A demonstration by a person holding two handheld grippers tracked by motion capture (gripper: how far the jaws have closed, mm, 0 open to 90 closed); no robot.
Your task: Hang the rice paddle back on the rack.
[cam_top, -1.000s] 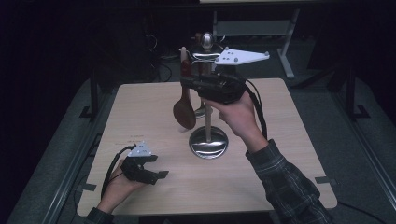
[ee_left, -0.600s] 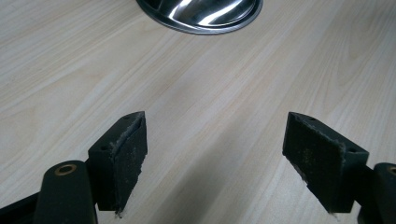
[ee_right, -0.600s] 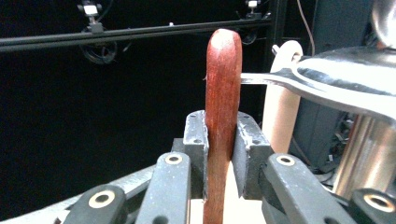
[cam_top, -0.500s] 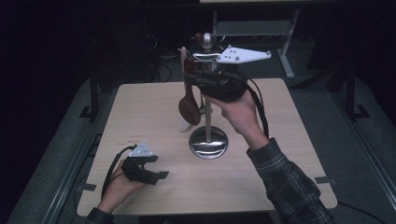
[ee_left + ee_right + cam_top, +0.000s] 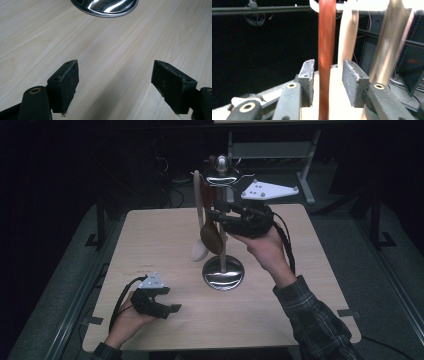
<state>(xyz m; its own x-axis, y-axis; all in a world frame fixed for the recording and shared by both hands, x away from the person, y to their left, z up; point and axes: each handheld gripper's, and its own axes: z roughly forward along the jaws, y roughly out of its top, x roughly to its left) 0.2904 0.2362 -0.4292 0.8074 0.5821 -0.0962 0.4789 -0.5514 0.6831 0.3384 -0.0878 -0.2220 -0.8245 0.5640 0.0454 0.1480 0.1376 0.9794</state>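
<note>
In the high view we see the right tongs (image 5: 216, 215) raised at the upper centre of the frame, beside the post of the metal stand (image 5: 223, 270). The dark wooden spoon (image 5: 212, 236) hangs from the top of the stand, bowl down, so its long axis is vertical. A pale spoon (image 5: 198, 215) hangs just to its left. The left tongs (image 5: 172, 308) rest low on the desk (image 5: 300, 285) at the lower left, well apart from the stand, so the right hand is clearly the nearer one.

In the left gripper view we see its jaws spread wide with nothing between them, and bare desk (image 5: 112, 50) under them. The shiny base of the stand (image 5: 105, 6) lies at the top edge.

In the right gripper view the red-brown handle of the dark wooden spoon (image 5: 326, 50) runs upright between the two jaws, partly open around it. The frame is blurred, so we cannot tell whether the pads already touch it; it seems there is a small gap on each side. We judge that the coming move depends on this: the handle stands straight ahead, already inside the jaws.
</note>
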